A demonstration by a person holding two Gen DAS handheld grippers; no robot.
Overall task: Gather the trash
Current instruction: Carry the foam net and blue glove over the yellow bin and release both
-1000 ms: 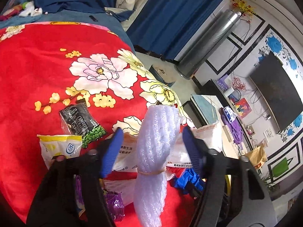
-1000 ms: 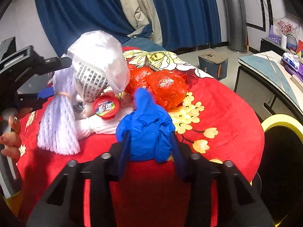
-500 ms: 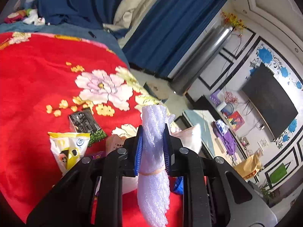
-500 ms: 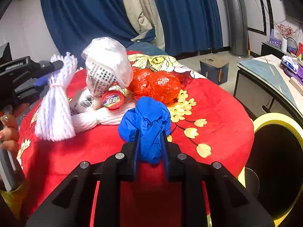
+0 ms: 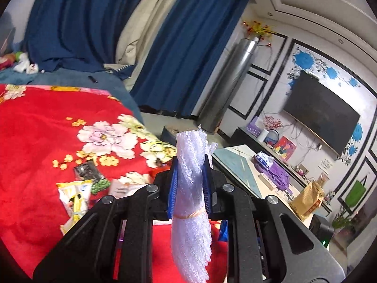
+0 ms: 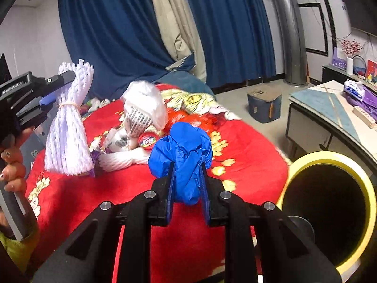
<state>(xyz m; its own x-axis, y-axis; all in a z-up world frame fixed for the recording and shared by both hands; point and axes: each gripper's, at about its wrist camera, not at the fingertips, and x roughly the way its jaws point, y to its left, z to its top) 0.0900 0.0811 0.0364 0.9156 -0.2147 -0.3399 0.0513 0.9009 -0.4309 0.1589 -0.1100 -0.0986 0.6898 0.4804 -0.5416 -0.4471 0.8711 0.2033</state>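
Note:
My left gripper (image 5: 189, 165) is shut on a white foam-net bundle (image 5: 192, 212) tied with a rubber band, held up off the red flowered blanket (image 5: 35, 146). The right wrist view shows that bundle (image 6: 69, 132) hanging from the left gripper (image 6: 60, 85) at the left. My right gripper (image 6: 187, 169) is shut on a crumpled blue glove (image 6: 182, 146), lifted above the blanket (image 6: 247, 151). A yellow-rimmed black bin (image 6: 329, 210) opens at the lower right. More trash lies on the blanket: a white plastic bag (image 6: 143, 110), a red-lidded cup (image 6: 148, 139), an orange bag (image 6: 188, 118), snack wrappers (image 5: 75, 193).
A low table (image 6: 329, 108) with purple items stands right of the bin. A blue stool (image 6: 264, 106) sits on the floor beyond the bed. Blue curtains (image 6: 117, 35) and a silver column (image 5: 223, 87) stand behind. A person's hand (image 6: 11, 172) holds the left gripper's handle.
Both grippers went from open around their items to shut on them. Both then rose off the blanket with the foam net and the blue glove, and the views tilted up.

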